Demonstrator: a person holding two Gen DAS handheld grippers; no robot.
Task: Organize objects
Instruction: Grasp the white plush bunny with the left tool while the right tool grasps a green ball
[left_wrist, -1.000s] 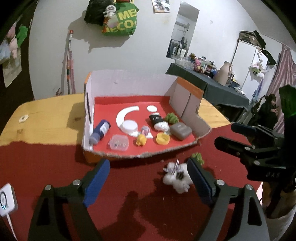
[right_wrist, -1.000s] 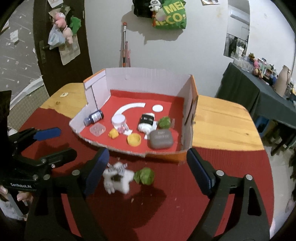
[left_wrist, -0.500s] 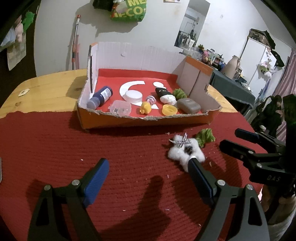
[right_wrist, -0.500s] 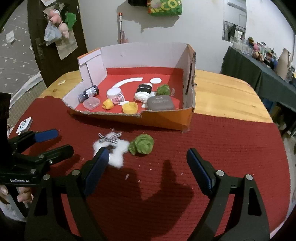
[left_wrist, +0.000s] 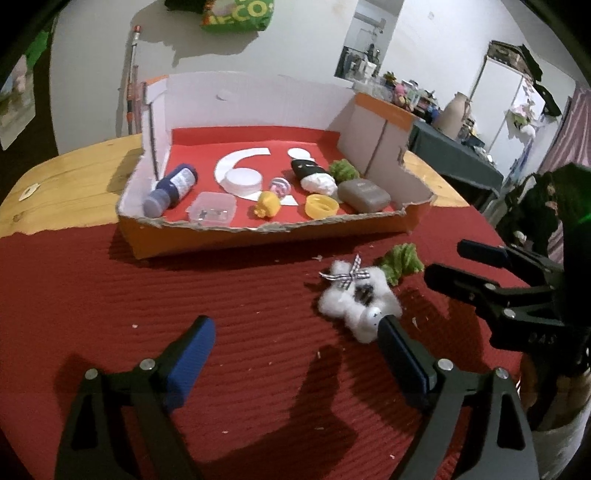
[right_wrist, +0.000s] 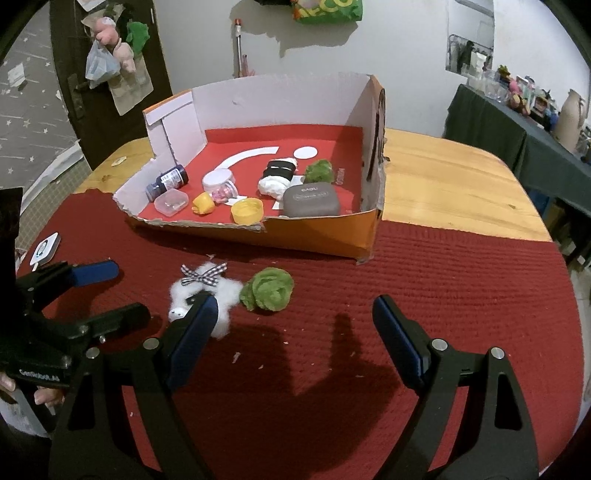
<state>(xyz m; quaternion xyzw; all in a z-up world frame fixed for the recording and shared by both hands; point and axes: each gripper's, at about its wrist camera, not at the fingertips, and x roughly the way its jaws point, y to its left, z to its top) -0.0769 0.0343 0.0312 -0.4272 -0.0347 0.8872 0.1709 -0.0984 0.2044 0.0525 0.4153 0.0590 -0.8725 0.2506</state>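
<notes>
Left hand-held gripper (left_wrist: 295, 345) released, jaws spread, empty. White fluffy toy (left_wrist: 356, 299) lies on the red surface (left_wrist: 184, 288) by its right finger, green pompom (right_wrist: 267, 290) touching it. Right hand-held gripper (right_wrist: 295, 317) also released, empty. Shift sideways to straddle one soft thing only — close gently, then carry into the box (right_wrist: 321, 236).

White fluffy toy (left_wrist: 356, 301) (checked bow on top) touching green pom-pom (left_wrist: 402, 263) on red cloth (left_wrist: 184, 295)

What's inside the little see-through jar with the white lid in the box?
Small pink bits fill the clear jar, lying beside the yellow toy. What they are is too small to tell.
</notes>
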